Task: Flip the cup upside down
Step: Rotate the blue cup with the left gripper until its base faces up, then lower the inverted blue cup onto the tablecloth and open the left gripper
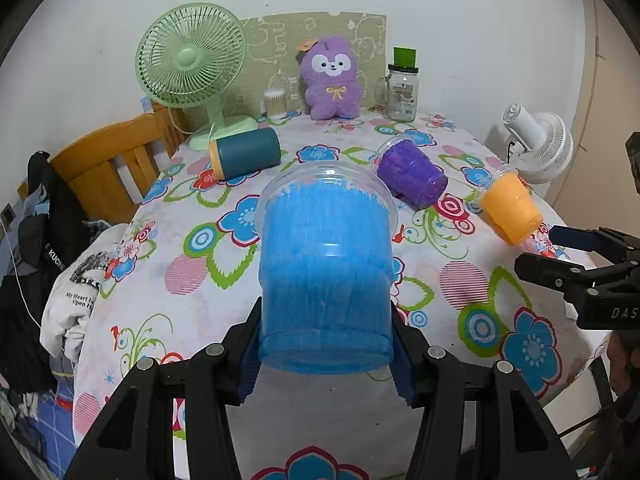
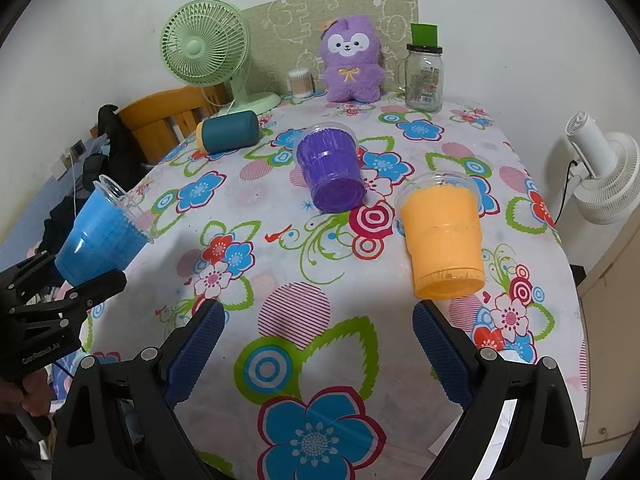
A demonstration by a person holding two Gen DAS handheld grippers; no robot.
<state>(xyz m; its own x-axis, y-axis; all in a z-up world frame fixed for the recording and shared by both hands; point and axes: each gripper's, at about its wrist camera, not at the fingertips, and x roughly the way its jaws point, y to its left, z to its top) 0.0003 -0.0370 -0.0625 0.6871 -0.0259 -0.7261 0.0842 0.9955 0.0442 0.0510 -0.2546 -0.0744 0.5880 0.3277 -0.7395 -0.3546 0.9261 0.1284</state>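
Note:
My left gripper point(image 1: 326, 354) is shut on a blue plastic cup point(image 1: 325, 268), gripping it near its base and holding it above the table with its open rim pointing away. The cup also shows in the right wrist view point(image 2: 102, 236), tilted, at the table's left edge. My right gripper point(image 2: 318, 350) is open and empty above the flowered tablecloth point(image 2: 320, 300). An orange cup point(image 2: 442, 236) lies on its side just ahead of its right finger. A purple cup point(image 2: 332, 168) and a teal cup with an orange rim point(image 2: 230, 130) also lie on their sides farther back.
A green fan point(image 2: 204, 48), a cotton-swab jar point(image 2: 300, 82), a purple plush toy point(image 2: 352, 60) and a glass jar point(image 2: 424, 76) stand along the back edge. A white fan point(image 2: 600, 172) stands off the right side. A wooden chair point(image 1: 108, 164) stands at the left.

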